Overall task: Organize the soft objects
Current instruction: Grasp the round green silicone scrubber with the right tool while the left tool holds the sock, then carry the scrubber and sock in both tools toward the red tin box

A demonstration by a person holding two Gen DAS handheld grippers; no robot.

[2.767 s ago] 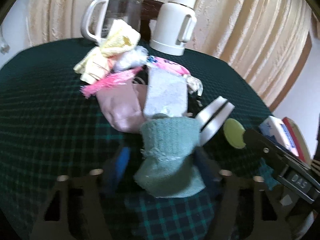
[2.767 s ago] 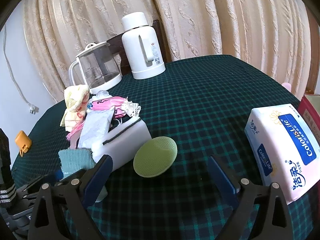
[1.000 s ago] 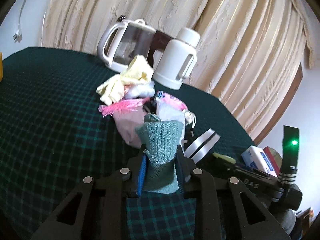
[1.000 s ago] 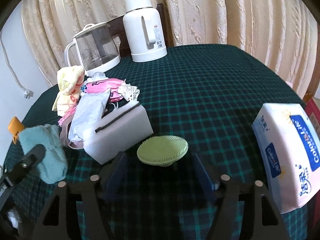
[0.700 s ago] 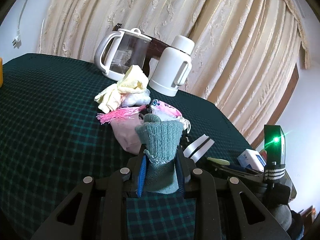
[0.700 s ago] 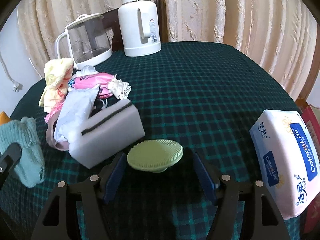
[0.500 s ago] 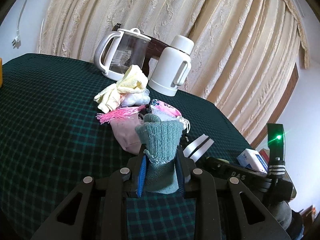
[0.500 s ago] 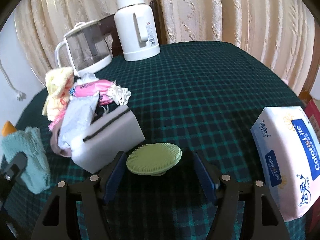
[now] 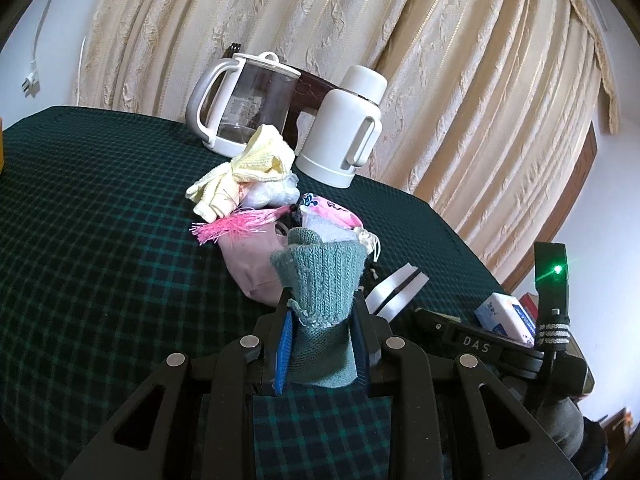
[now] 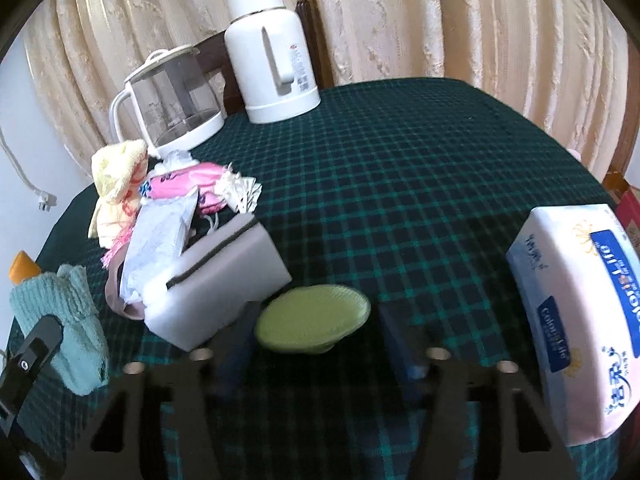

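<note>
Left gripper (image 9: 322, 334) – teal knit sock (image 9: 320, 280) is being held clamped, lifted since earlier, frame centre | right gripper (image 10: 316, 344) – being kept spread around green scrubber (image 10: 312, 320), lower centre, now bracketed – pickup judged imminent.

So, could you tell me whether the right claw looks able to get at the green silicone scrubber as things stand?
Probably yes. The right claw is open, with the green silicone scrubber lying between its fingers and nothing on top of it. The white sponge sits close beside the left finger and may get nudged.
</note>
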